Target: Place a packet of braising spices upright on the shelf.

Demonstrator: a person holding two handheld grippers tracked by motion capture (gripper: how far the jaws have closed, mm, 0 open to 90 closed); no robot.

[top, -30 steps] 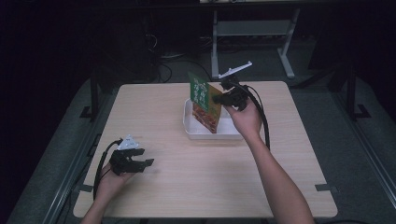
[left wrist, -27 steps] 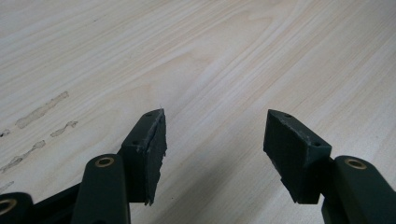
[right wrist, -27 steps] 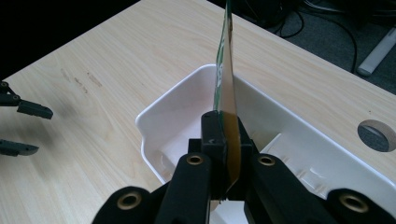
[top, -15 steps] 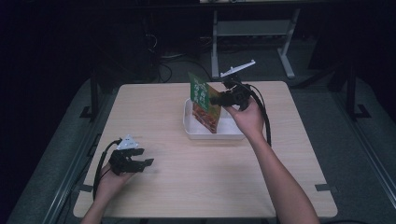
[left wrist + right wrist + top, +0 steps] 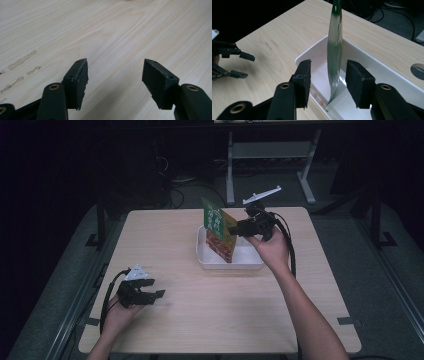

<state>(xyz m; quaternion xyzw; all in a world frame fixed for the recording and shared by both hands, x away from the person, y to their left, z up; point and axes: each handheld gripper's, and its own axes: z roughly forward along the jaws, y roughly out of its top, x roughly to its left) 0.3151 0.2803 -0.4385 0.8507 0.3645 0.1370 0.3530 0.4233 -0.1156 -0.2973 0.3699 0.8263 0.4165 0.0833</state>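
Observation:
A green and orange packet (image 5: pixel 219 232) stands on its bottom edge in a white tray (image 5: pixel 230 266) at the table's back middle. My right gripper (image 5: pixel 235 231) reaches to it from the right. In the right gripper view the packet (image 5: pixel 335 50) rises edge-on between the two jaws of my right gripper (image 5: pixel 328 63), with a gap on each side, so this gripper is open. The tray's near rim (image 5: pixel 312 53) lies below the jaws. My left gripper (image 5: pixel 155 292) rests low over the front left of the table. It is open (image 5: pixel 115 65) with only bare wood between its jaws.
The wooden table (image 5: pixel 200 320) is bare in front of the tray. Faint smears (image 5: pixel 22 60) mark the wood by the left gripper. Beyond the far edge are a white metal frame (image 5: pixel 270 150) and cables on a dark floor.
Almost nothing has moved. The right gripper and the packet top have shifted very slightly over the tray. The left hand and gripper stay still.

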